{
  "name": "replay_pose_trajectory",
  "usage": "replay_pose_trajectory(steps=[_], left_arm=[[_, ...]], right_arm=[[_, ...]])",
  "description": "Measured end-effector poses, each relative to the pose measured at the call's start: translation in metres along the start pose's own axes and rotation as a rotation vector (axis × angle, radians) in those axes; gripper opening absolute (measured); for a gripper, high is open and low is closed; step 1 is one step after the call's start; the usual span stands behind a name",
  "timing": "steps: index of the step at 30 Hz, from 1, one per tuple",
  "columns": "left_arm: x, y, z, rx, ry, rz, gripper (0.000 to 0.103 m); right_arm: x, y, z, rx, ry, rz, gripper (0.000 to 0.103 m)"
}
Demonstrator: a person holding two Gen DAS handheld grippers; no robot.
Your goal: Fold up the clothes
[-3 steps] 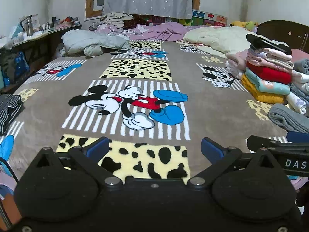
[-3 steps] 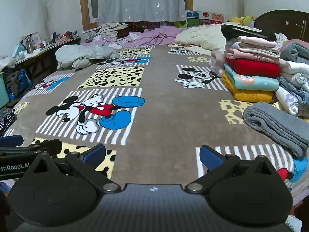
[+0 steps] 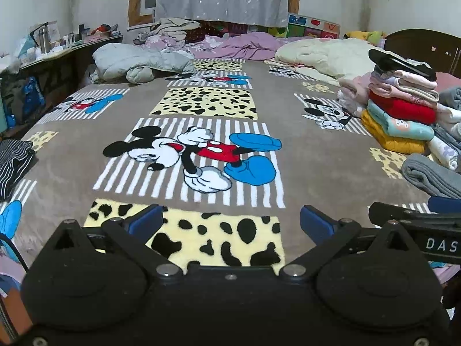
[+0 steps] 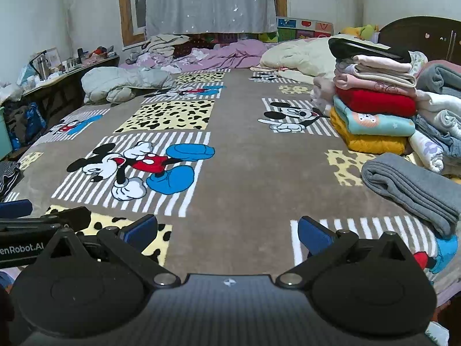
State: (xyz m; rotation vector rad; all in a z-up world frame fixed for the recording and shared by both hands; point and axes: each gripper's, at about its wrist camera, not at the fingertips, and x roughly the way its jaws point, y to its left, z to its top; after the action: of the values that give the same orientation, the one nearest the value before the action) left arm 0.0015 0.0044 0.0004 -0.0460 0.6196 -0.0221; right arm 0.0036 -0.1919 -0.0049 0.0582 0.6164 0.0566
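We held the left gripper [image 3: 229, 222] and right gripper [image 4: 227, 229] spread wide and empty above the blanket [image 4: 245, 173], folded clothes [image 4: 374, 106] stacked rightward, perhaps keeping the middle free.

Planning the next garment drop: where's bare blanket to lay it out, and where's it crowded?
Free: the brown cartoon-print blanket from the centre mouse panel to the near edge. Crowded: right side, the tall stack of folded clothes and the folded grey ribbed garment. Far end: the pale grey quilt. The striped dark garment sits at the left edge.
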Motion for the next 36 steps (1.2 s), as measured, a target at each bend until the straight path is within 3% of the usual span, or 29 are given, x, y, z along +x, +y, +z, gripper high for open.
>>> replay_pose_trajectory(steps=[36], left_arm=[[0.003, -0.004, -0.003, 0.002, 0.020, 0.007, 0.103]], right_arm=[[0.003, 0.002, -0.005, 0.011, 0.010, 0.003, 0.103]])
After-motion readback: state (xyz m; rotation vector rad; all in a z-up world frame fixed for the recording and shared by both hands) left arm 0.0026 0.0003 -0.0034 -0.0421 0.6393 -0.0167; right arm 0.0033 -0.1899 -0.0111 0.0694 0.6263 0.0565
